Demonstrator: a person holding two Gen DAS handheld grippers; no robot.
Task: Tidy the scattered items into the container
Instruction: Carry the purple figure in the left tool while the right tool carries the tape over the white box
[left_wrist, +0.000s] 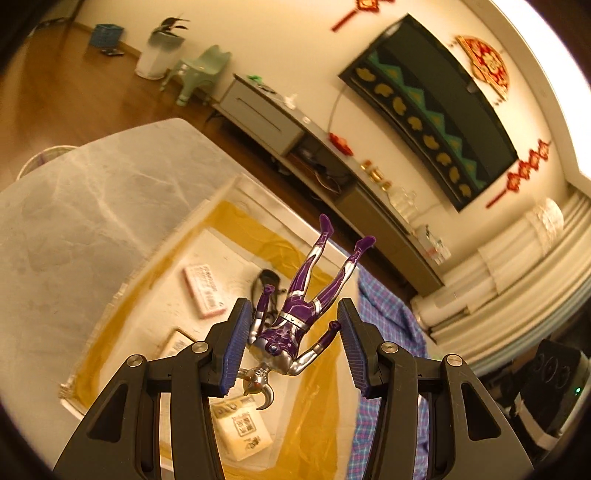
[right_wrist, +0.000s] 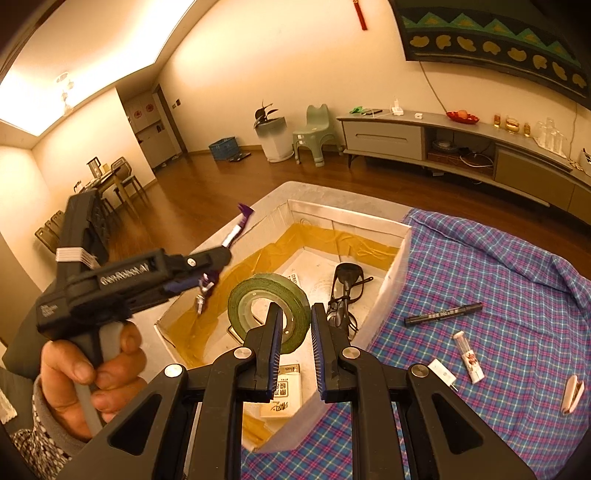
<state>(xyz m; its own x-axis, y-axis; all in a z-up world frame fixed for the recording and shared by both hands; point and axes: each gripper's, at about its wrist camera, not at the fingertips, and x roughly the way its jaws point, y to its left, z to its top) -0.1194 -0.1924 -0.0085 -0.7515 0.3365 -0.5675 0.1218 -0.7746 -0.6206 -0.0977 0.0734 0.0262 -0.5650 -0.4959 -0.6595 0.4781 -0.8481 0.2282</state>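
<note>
A purple and silver toy figure (left_wrist: 295, 317) hangs head-down between the wide-open jaws of my left gripper (left_wrist: 291, 347), over the open white box (left_wrist: 225, 192) lined with yellow tape. It touches the left pad; whether it is falling I cannot tell. My right gripper (right_wrist: 297, 350) is shut on a roll of green tape (right_wrist: 258, 291), held above the same box (right_wrist: 402, 266). The left gripper (right_wrist: 207, 273) shows in the right wrist view, with the figure (right_wrist: 236, 229) partly hidden behind it. In the box lie black glasses (right_wrist: 345, 291) and small packs (right_wrist: 284, 391).
On the blue plaid cloth (right_wrist: 480, 258) right of the box lie a black marker (right_wrist: 443, 314), a white tube (right_wrist: 469, 356), a small white piece (right_wrist: 441, 371) and a pale clip (right_wrist: 572, 393). A grey marble table (left_wrist: 92, 206) bears the box. A TV cabinet (right_wrist: 443, 144) stands along the wall.
</note>
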